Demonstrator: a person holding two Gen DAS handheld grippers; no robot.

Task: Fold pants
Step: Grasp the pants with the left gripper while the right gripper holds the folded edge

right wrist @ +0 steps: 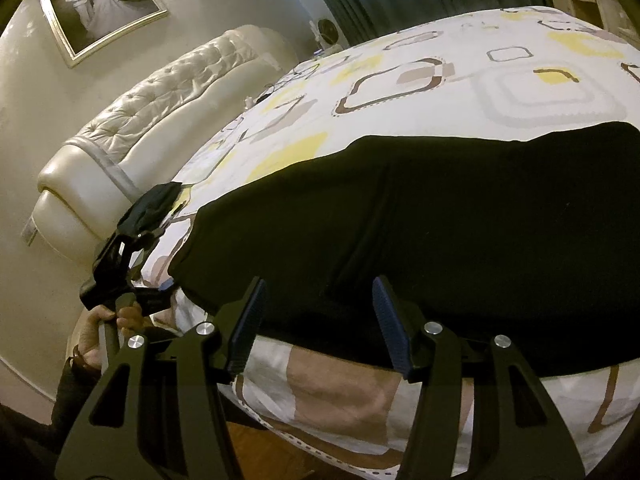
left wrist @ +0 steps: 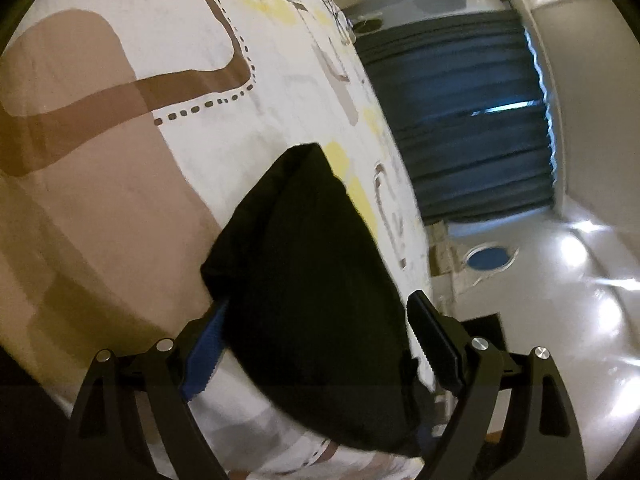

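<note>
While black pants [right wrist: 440,216] lie flat on bed [right wrist: 440,60], near front edge: left gripper [left wrist: 316,344] jaws apart, straddling pants end; right gripper [right wrist: 318,320] jaws apart over near hem. Risk: uneven grasp bunches fabric, skewing fold.

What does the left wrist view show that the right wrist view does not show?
Only the left wrist view shows the shiny floor and a round blue object on it. Only the right wrist view shows the tufted headboard, the framed picture and the hand holding the left tongs. Both show the black pants on the patterned bedcover and the dark curtain.
</note>
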